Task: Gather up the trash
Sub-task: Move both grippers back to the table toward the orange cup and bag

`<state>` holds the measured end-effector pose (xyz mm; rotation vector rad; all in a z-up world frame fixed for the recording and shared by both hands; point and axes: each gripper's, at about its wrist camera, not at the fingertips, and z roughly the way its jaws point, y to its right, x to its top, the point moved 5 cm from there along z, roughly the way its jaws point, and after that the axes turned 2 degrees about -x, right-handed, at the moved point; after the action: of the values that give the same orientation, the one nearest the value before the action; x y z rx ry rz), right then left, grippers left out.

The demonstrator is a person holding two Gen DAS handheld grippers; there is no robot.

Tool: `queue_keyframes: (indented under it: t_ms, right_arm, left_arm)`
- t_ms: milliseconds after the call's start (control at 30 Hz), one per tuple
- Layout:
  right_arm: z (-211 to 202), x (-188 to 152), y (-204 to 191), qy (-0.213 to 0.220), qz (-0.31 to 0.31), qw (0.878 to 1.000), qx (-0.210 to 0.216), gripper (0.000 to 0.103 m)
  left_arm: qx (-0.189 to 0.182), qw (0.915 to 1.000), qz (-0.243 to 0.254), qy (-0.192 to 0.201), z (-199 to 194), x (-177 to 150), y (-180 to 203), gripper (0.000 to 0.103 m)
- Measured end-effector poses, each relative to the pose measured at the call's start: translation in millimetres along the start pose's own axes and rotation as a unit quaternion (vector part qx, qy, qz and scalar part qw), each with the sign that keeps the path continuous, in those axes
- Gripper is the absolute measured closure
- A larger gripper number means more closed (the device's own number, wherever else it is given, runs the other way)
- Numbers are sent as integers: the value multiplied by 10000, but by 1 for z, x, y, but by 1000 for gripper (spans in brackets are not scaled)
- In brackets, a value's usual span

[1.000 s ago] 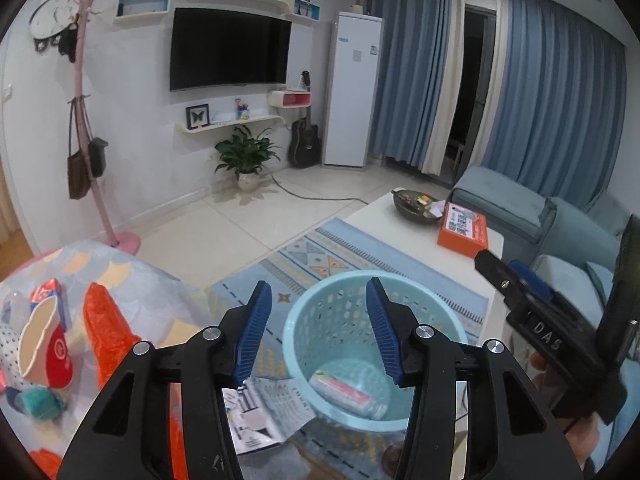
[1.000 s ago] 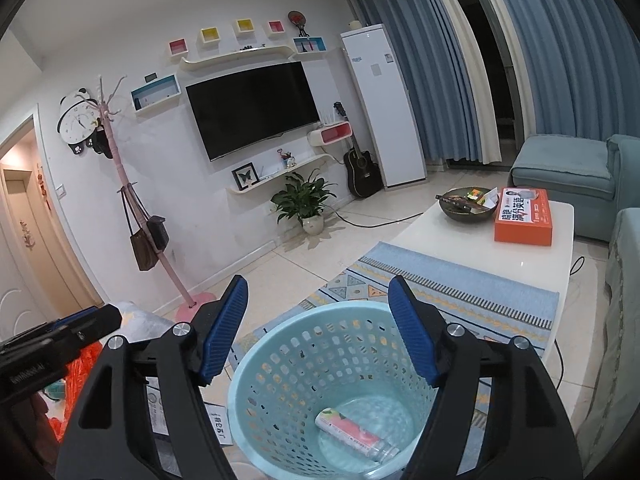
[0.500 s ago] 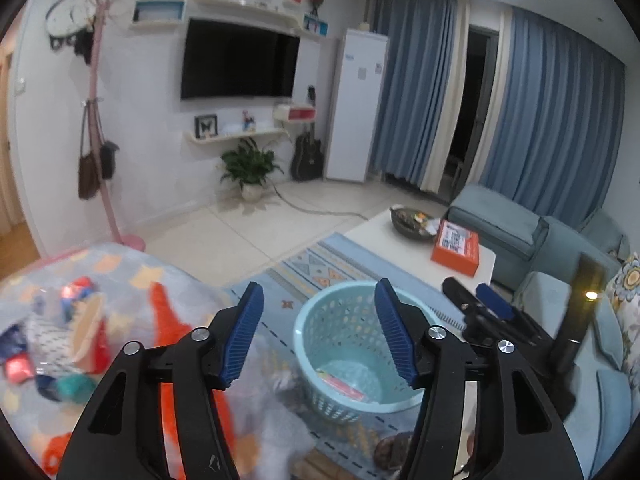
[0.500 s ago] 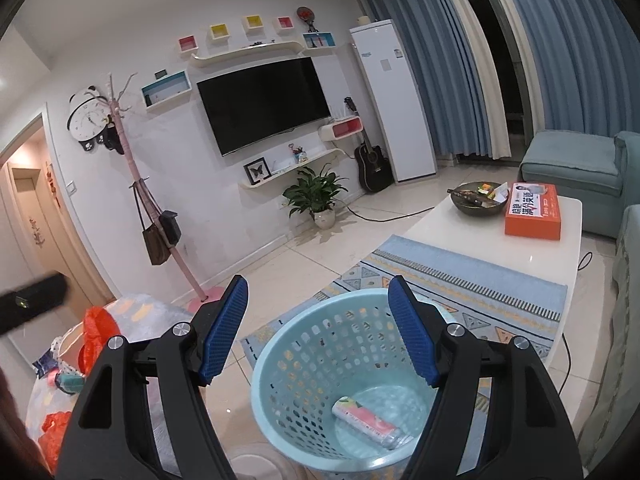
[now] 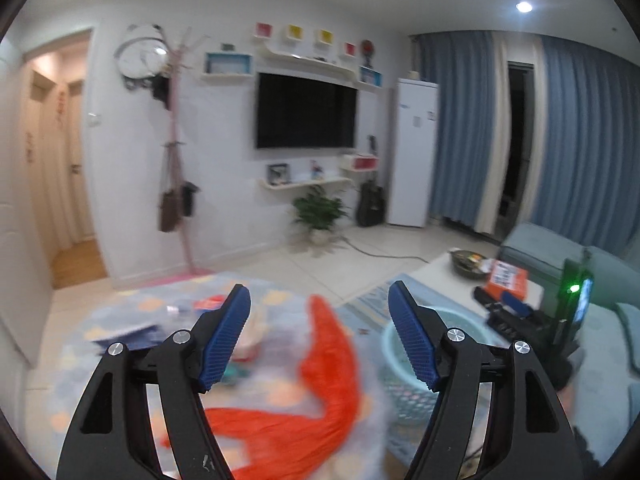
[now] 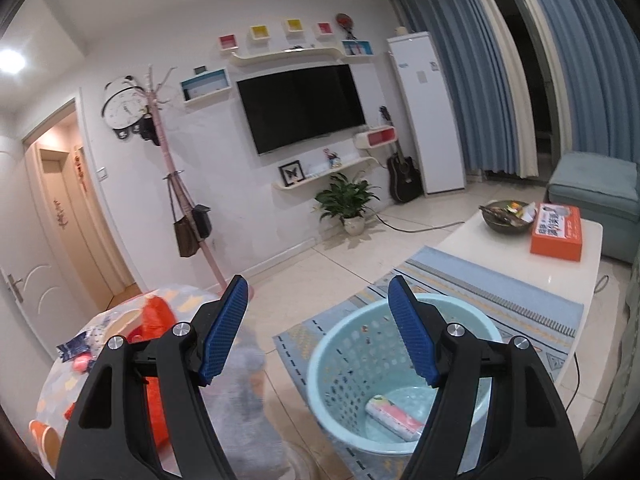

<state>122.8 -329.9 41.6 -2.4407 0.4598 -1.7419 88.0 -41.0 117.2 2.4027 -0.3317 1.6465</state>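
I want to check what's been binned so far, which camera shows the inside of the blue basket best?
The right wrist view: the basket is sharp, with one pink packet inside. The left wrist view shows it blurred, partly behind a finger.

Left gripper (image 5: 319,300) tilted slightly downward, jaws just been opening, nothing between the blue pads. Right gripper (image 6: 318,292) likewise angled slightly down, jaws spread wide and empty.

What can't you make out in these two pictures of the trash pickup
- Left wrist view: small items on the patterned cloth, motion-blurred.
- Left wrist view: basket contents, hidden by the left gripper.
- Right wrist view: wrapper label, too small.
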Motion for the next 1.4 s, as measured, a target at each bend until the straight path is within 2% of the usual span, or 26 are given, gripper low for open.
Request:
queue_keyframes:
  t_ms: [267,433,567,667,767,833,967,1100,1267,1400]
  right_arm:
    - [-12,-10,-55,-137,-269,9982,520,34]
    - [-21,-28,-98,-347,-461,9931,1021,31]
    - [-27,-52,-137,-605,-792,9850,1408,29]
    - [-30,-67,-157,-749,-996,9793,1596,26]
    - [-32,-76,-166,-822,-1106,9769,1634,25]
    - [-32,-79,-169,-874,-1122,9760,1652,23]
    - [-30,-87,-173,-984,-1203,9749,1591,21]
    - [-28,-102,-170,-1117,-1291,9739,1493,21]
    - [-22,-128,-178,-1399,-1432,9681,1508,21]
    - [-16,-145,-187,-1495,-1690,9626,1498,21]
  left_arm:
    - [902,9954,-321,26,-51,-13,-76,29]
    - [1308,9894,-564,-298,-65,-46,-113,29]
    - [1442,9847,-685,-705,-67,-85,-132,29]
    - [1535,9803,-598,-1090,-57,-118,-129,29]
    - [1797,9736,-171,-1395,-48,-149,-121,29]
    - [2048,9681,280,-1413,-45,-162,-111,29]
    - [2204,9619,769,-1425,-33,-170,-96,29]
    - [2432,9538,781,-1585,-20,-183,-105,29]
    - [2481,9502,635,-1778,-12,-196,-112,30]
    - [2556,9503,583,-1680,-18,-192,-116,47]
